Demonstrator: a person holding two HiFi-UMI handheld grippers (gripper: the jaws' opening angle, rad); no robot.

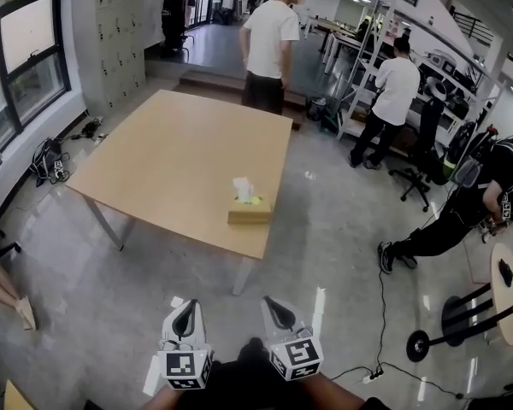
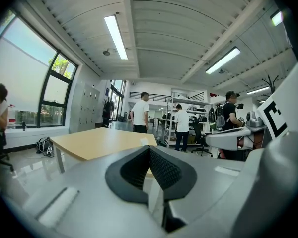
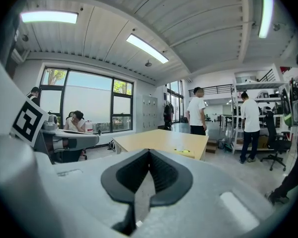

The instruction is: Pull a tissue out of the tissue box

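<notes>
Sitting on tan table [image 1: 171, 161]: rectangular tissue box [image 1: 250, 214], white tissue [image 1: 243, 188] | left tool [image 1: 188, 304], right tool [image 1: 277, 302] pressed together

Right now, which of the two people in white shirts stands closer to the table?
The person at the far edge of the table; the second person stands farther right, at the shelves.
</notes>
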